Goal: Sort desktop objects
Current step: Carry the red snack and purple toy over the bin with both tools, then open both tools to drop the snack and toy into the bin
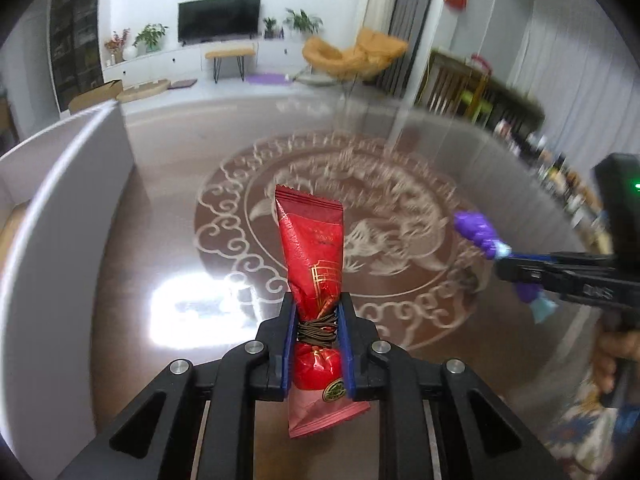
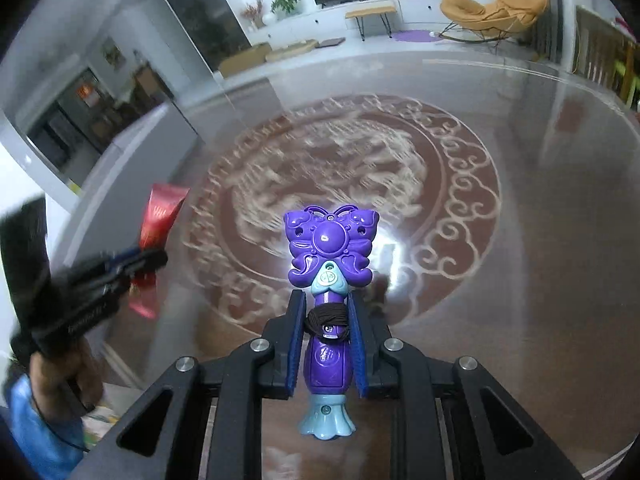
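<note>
My left gripper is shut on a red snack packet with gold print, held upright above the round glass table; a brown hair tie is wound round the packet at the fingers. My right gripper is shut on a purple butterfly-shaped toy wand with a light blue base and a dark hair tie round its handle. In the left wrist view the right gripper with the wand shows at the right. In the right wrist view the left gripper with the packet shows at the left.
A white box stands on the table's left side. The table top has a brown round ornament under glass with bright glare spots. Beyond the table lie a living room floor, a TV cabinet and an orange chair.
</note>
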A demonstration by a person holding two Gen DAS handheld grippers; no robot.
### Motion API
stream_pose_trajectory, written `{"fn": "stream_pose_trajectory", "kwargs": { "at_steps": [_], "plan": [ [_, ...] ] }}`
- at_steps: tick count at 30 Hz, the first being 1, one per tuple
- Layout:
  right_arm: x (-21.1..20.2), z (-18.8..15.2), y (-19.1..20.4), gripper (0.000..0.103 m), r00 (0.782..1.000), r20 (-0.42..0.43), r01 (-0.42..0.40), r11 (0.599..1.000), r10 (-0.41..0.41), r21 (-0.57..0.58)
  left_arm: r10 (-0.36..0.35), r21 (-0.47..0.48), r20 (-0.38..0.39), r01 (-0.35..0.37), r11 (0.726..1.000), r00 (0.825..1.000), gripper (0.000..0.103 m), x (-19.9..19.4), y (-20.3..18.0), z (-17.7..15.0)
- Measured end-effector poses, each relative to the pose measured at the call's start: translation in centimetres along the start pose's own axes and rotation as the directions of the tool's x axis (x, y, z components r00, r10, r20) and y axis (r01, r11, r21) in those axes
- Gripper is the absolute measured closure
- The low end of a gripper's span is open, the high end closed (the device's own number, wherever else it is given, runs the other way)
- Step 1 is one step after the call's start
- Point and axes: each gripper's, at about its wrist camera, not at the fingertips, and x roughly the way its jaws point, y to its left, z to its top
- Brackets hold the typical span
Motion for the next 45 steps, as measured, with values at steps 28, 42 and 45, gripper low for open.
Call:
{"fn": "stream_pose_trajectory", "kwargs": {
  "at_steps": [28,42,45],
  "plan": [
    [11.8,-0.6,41.8,0.038,0.935,-0.201,-0.354,0.824,0.293,-0.443,0.434,-0.421,-0.086,-0.428,0.8,0.897,0.011,-16.0,26.6,-9.2],
    [8.3,1.0,40.2,0.005,0.994,-0.02,-0.097,0.757,0.11,-0.646,0.583,-0.58,-0.191,-0.57,0.582,0.789,0.0,-18.0,24.1,-10.5],
    [8.0,0.4,39.0,0.005,0.994,-0.044,-0.104,0.753,0.1,-0.65,0.595,-0.626,-0.205,-0.572,0.53,0.777,0.0,-18.5,24.1,-11.0]
  ]
}}
